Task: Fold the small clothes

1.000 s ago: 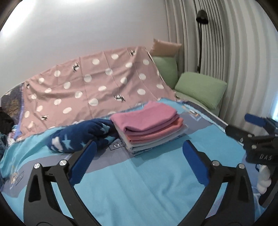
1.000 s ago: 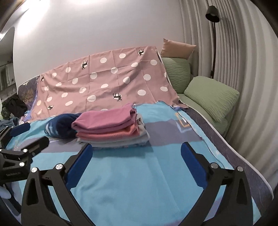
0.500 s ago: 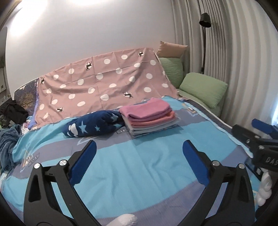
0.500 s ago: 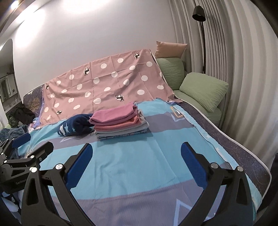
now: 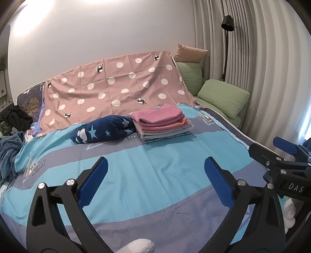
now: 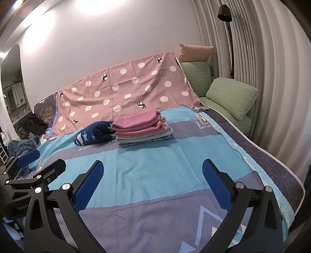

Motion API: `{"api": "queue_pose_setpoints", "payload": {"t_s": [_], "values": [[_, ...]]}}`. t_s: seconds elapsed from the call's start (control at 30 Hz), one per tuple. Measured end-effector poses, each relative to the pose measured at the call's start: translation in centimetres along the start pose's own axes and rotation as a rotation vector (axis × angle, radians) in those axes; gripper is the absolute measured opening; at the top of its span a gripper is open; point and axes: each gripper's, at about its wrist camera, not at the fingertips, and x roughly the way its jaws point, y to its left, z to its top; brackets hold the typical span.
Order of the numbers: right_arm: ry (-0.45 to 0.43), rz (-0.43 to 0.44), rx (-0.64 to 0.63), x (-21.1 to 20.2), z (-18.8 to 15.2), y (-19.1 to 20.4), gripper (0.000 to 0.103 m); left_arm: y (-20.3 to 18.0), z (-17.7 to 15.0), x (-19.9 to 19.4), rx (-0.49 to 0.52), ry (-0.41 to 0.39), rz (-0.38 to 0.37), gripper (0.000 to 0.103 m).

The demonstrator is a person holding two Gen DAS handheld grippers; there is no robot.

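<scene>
Holding my left gripper and right gripper spread wide and empty above the blue bedsheet, I judge the folded stack sits finished far off, touching the starry navy garment awaiting folding.

Dim, cool indoor light w/ glare blooms high on the plain white wall. Soft shadows, sharp focus; heavy fisheye bend, dark vignette at corners.
</scene>
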Motion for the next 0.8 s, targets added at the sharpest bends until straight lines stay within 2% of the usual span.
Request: {"api": "queue_pose_setpoints", "payload": {"t_s": [0.37, 0.8], "values": [[0.026, -0.005, 0.027, 0.1, -0.8, -0.7, 0.102, -1.5, -1.0, 0.1, 0.014, 0.030, -0.005, 0.101], [0.046, -0.012, 0.030, 0.8, -1.4, -0.9, 0.102, -1.2, -1.8, 0.9, -0.010, 0.059, 0.006, 0.101]]}}
